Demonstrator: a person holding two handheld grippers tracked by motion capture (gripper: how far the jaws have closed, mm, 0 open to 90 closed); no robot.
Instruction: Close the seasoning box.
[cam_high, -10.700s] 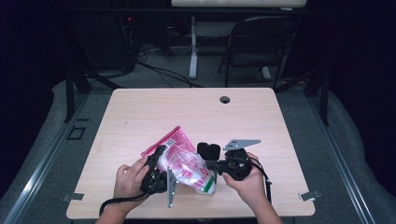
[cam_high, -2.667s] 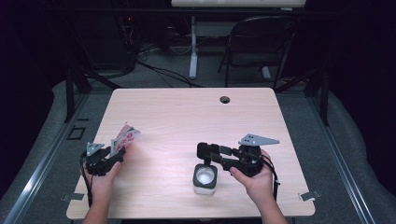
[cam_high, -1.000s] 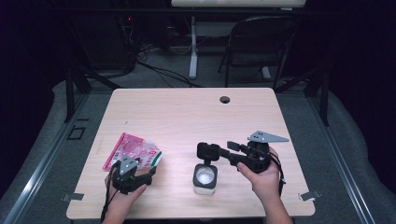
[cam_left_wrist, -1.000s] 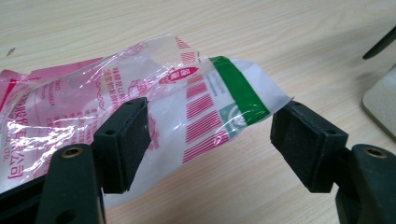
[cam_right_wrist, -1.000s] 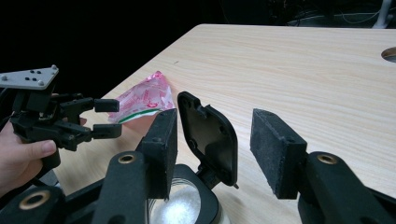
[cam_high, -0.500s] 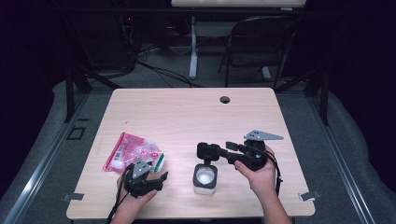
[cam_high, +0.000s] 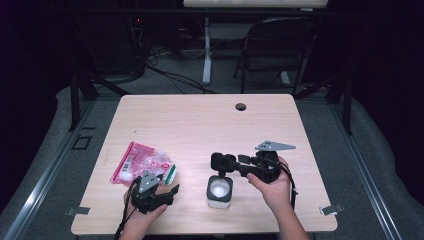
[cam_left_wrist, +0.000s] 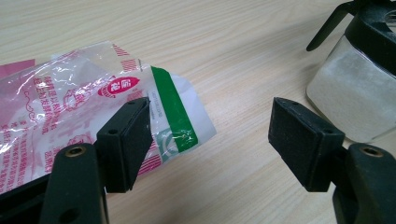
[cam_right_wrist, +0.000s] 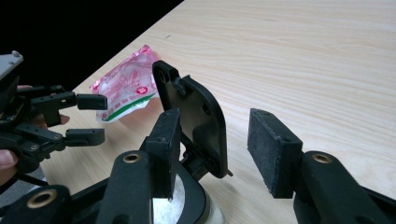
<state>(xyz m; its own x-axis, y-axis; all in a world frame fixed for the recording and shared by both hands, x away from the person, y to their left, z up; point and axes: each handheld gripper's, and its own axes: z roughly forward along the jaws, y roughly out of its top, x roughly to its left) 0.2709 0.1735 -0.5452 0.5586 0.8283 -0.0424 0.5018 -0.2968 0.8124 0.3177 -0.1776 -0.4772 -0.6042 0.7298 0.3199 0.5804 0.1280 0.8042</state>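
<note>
Seemingly to shut it, the gaping right gripper (cam_high: 226, 163) nears the jar's raised lid (cam_right_wrist: 194, 116), the spread left gripper (cam_high: 167, 191) leaving the bag (cam_high: 142, 162) at nine o'clock.

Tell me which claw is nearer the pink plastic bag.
Left. The left claw sits open at the pink plastic bag, beside its green-striped end; the right claw is farther off, over the jar.

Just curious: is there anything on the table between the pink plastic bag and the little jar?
In the high view, bare wood separates the pink plastic bag from the jar, apart from the open left gripper.
</note>
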